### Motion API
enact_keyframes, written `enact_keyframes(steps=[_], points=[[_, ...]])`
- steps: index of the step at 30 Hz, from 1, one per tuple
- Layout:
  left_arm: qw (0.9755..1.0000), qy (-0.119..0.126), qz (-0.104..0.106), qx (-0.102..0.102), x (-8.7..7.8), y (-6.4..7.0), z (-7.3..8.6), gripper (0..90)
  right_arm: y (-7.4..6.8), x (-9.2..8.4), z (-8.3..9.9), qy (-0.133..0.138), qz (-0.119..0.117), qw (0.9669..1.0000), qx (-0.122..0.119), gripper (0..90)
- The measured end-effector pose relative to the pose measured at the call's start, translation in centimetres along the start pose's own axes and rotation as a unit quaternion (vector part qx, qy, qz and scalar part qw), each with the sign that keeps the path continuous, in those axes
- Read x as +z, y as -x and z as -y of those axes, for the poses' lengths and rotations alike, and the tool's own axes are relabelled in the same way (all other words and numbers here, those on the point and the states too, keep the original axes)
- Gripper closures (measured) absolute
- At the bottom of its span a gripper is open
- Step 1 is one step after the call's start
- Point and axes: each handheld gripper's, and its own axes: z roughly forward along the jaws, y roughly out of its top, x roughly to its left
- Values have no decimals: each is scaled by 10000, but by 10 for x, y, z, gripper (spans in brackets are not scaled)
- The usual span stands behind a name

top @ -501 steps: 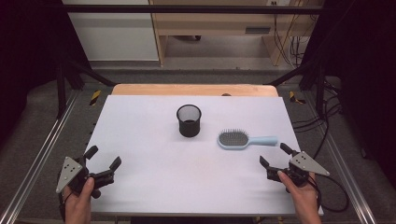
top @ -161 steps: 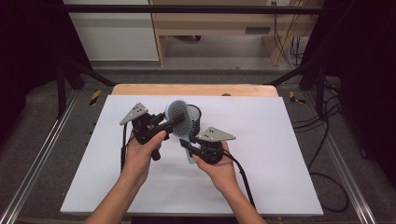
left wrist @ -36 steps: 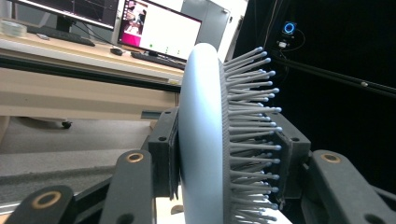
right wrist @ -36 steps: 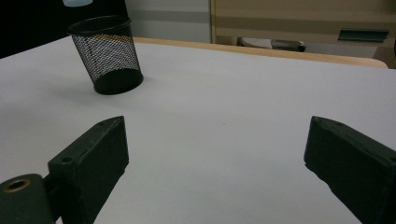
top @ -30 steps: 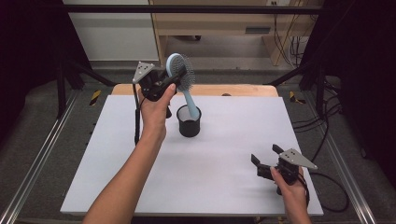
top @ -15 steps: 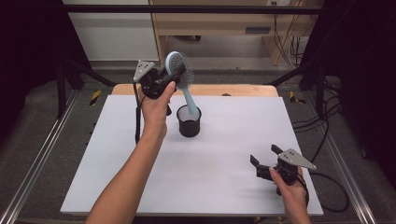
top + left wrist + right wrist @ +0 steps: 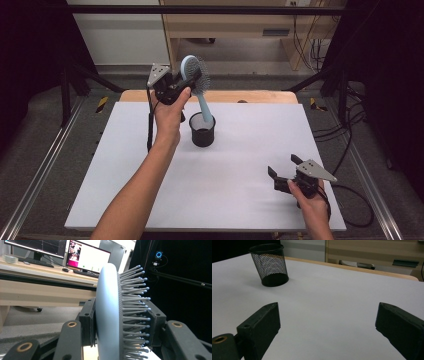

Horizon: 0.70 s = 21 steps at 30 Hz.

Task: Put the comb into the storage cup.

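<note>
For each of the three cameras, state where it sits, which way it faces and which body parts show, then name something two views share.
High view: above the near edge, facing forward and down on the white table; both forearms show.
Left gripper view: on the left tool, facing the pale blue bristled hairbrush it clamps.
Right gripper view: on the right tool, facing across the table.
Shared: the black mesh cup shows in the high and right gripper views.

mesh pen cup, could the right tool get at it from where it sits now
Probably yes. The right tool is open and holds nothing, and bare white tabletop lies between it and the mesh pen cup. The hairbrush handle already enters the cup from above, so come from the side.
</note>
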Motion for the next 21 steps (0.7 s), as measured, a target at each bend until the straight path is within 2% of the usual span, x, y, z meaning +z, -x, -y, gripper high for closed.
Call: enact_keyframes(steps=[6, 9, 13, 21], points=[[10000, -17, -6, -29, 3, -5, 3, 525, 0, 1, 1, -24, 21, 10000, 31, 64], [10000, -26, -11, -60, 6, -5, 4, 525, -1, 4, 0, -1, 31, 10000, -40, 64], [10000, -9, -1, -64, 9, -4, 5, 525, -2, 4, 0, 19, 35, 10000, -12, 64], [9999, -7, -85, -84, 14, -8, 8, 524, -3, 6, 1, -27, 25, 10000, -63, 64]])
